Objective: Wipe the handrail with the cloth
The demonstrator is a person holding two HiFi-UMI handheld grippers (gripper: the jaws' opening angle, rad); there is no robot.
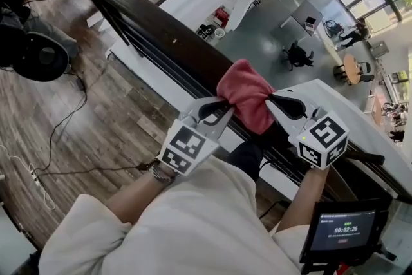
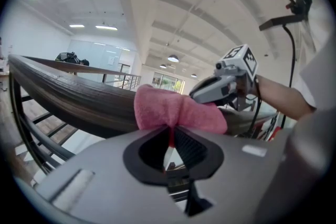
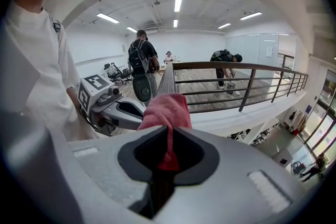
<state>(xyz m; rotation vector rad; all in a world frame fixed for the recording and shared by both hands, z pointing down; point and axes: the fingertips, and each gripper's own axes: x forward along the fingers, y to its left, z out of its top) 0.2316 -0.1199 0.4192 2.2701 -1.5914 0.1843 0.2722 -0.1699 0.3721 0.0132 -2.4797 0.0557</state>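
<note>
One long dark handrail (image 1: 154, 26) set the line for everything. In the head view it ran from the far upper left down to the near lower right, with wooden floor on its left side and the open drop to the lower hall on its right. On the near stretch of the handrail the pink cloth (image 1: 248, 96) lay draped like a saddle, bunched over the top with its ends reaching to either side. The left tongs (image 1: 221, 109) stood on the floor side of the handrail, clenched on a thin fold of one cloth end. The right tongs (image 1: 275, 101) stood on the drop side, clenched on a fold of the other end, which hung into their throat. Both pairs sat abreast along the handrail, neither nearer to its far part. Most of the handrail's length lay beyond the cloth, away from the person. The coming stroke would therefore probably have to run along that long axis, with both hands travelling together so the cloth stayed pulled down over the handrail and did not skew off it.
</note>
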